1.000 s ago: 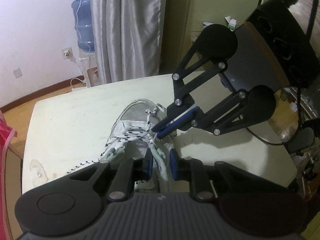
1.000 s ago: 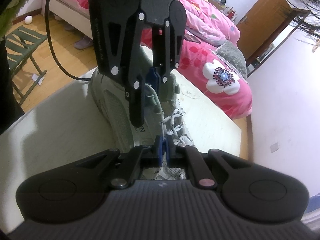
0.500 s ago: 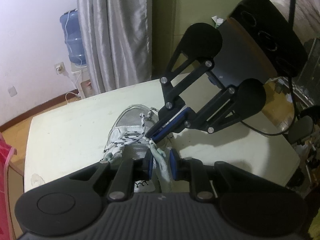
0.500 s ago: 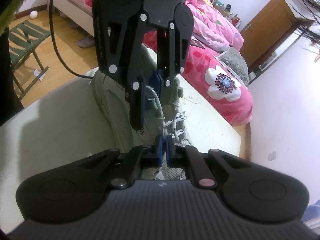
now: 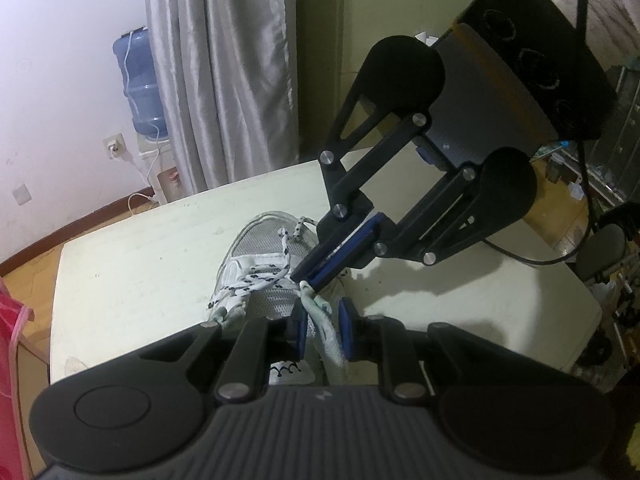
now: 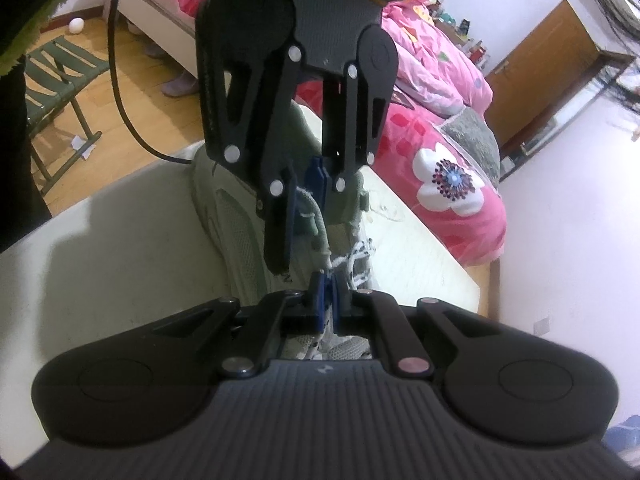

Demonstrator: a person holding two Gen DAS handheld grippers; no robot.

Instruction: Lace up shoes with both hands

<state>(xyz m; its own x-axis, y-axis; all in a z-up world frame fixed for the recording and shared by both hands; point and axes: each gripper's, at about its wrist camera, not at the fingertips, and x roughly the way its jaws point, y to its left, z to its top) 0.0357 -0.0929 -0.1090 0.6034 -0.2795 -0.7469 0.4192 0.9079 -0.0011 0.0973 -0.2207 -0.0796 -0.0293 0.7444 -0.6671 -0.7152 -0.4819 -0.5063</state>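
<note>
Over the sneaker [image 5: 256, 256] on the worktop [image 5: 140, 248], right tool [image 5: 310, 278] pinches its lace [image 5: 264, 276]; left tool [image 5: 322, 322] grips the tongue loop [image 5: 326, 326].

White walls, grey curtain [image 5: 224, 68], blue water jug [image 5: 140, 84], wooden floor [image 6: 116, 76], pink floral bedding [image 6: 444, 152], brown door [image 6: 544, 76], green folding stool [image 6: 60, 80]

A pale desk [image 5: 140, 264] is carrying one grey-and-white shoe [image 5: 256, 256], sitting near its middle.
</note>
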